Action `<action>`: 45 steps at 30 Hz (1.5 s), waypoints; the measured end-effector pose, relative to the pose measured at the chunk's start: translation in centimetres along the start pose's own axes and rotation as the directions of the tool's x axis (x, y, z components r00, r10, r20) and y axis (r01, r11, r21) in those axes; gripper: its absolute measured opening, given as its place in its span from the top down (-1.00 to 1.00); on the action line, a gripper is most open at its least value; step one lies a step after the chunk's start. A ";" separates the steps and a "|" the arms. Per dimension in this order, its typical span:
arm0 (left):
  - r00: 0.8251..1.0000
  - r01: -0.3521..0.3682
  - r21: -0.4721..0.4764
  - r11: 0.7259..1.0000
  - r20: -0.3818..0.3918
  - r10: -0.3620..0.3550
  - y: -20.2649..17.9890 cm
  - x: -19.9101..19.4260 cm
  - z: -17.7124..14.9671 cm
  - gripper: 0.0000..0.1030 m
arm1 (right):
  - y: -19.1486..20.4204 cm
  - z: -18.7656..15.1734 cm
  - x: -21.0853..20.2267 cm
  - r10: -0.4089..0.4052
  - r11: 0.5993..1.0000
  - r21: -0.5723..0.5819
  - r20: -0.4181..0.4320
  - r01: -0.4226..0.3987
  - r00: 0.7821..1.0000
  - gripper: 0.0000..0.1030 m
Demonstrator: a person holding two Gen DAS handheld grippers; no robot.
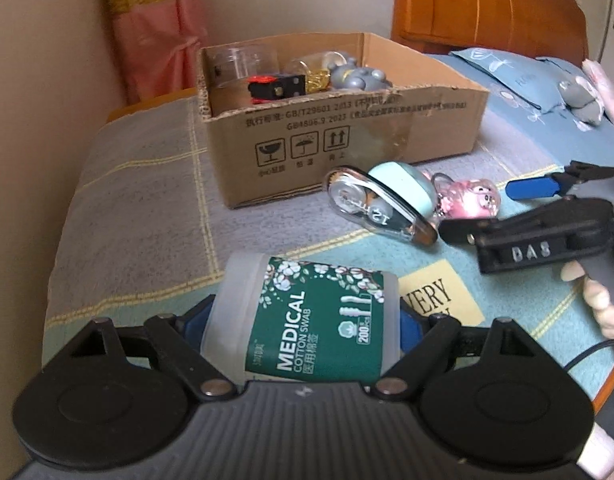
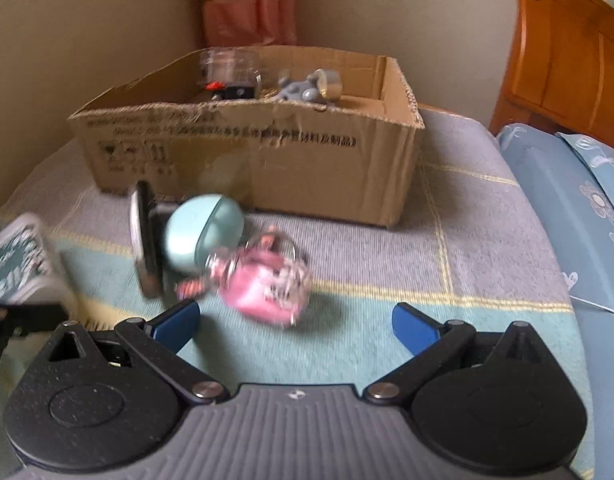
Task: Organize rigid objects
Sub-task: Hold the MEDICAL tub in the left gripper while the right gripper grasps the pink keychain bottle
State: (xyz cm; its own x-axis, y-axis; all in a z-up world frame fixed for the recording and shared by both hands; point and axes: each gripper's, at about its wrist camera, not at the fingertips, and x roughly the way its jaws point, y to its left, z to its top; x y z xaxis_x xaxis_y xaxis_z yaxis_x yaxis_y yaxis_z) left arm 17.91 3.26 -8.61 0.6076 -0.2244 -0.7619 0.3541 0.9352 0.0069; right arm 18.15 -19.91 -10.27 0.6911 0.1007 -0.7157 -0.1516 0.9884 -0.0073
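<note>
**Swab tub in the clamp, box waiting across the bed**

The left hand-held gripper has its blue pads pressed on both ends of the frosted plastic cotton-swab tub with the green label, pinching it sideways, lid end to base. That end-to-end hold looks sensible: flat ends give the pads something square to bite on, where the round wall might roll.

Ahead sits the open brown cardboard box on the checked bedspread, already holding a clear jar, a red-and-black piece and a grey toy, so it reads as the drop-off point.

Over to the right hand-held gripper: jaws spread wide, nothing between them, aimed down at the pink keychain charm. Just beside the charm lie the pale mint round case and the clear correction-tape dispenser, all close in front of the box, likely the next pickings.
</note>
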 end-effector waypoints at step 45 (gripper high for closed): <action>1.000 0.008 0.055 0.998 0.007 -0.008 -0.5 0.7 -0.1 -0.64 | -2.8 1.6 -0.3 0.013 0.992 -0.127 0.033 -0.008 0.999 -0.11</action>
State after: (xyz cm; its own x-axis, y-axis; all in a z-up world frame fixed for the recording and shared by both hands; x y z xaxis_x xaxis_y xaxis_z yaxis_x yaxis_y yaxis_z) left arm 18.12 2.66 -9.24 0.6099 -0.2339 -0.7572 0.3971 0.9171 0.0366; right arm 19.44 -22.48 -8.90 0.7122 0.1170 -0.6922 -0.2462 0.9650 -0.0902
